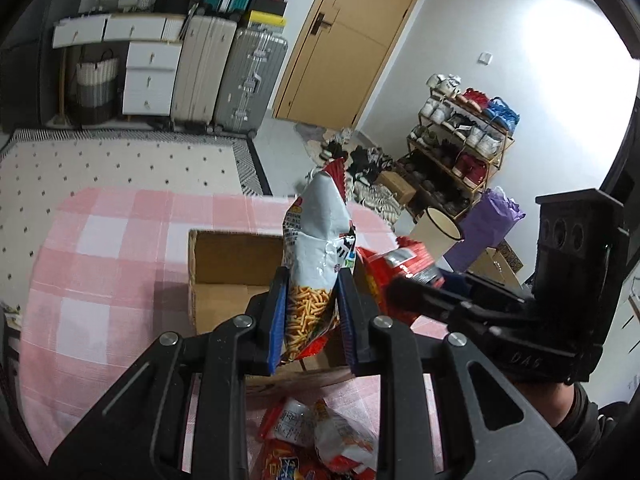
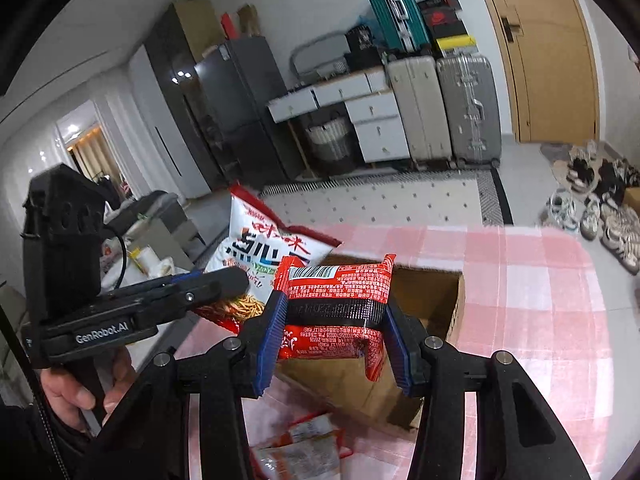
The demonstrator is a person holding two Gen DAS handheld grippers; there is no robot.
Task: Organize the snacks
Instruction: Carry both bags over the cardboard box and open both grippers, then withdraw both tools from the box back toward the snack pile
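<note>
My left gripper (image 1: 312,316) is shut on a white and red bag of snack sticks (image 1: 320,240), held upright above the open cardboard box (image 1: 224,272). It also shows in the right wrist view (image 2: 256,248). My right gripper (image 2: 336,328) is shut on a red snack packet (image 2: 336,300), held over the box's (image 2: 436,296) near edge. In the left wrist view the right gripper (image 1: 404,292) holds that packet (image 1: 396,260) just right of the bag. Several more snack packets (image 1: 320,440) lie on the pink checked tablecloth (image 1: 104,272) below the grippers.
The table (image 2: 540,300) stands on a dotted rug (image 1: 120,160). Suitcases (image 1: 232,76), white drawers (image 1: 148,76) and a wooden door (image 1: 344,40) are at the far wall. A shoe rack (image 1: 460,140), a white bin (image 1: 436,236) and a purple bag (image 1: 488,224) stand right.
</note>
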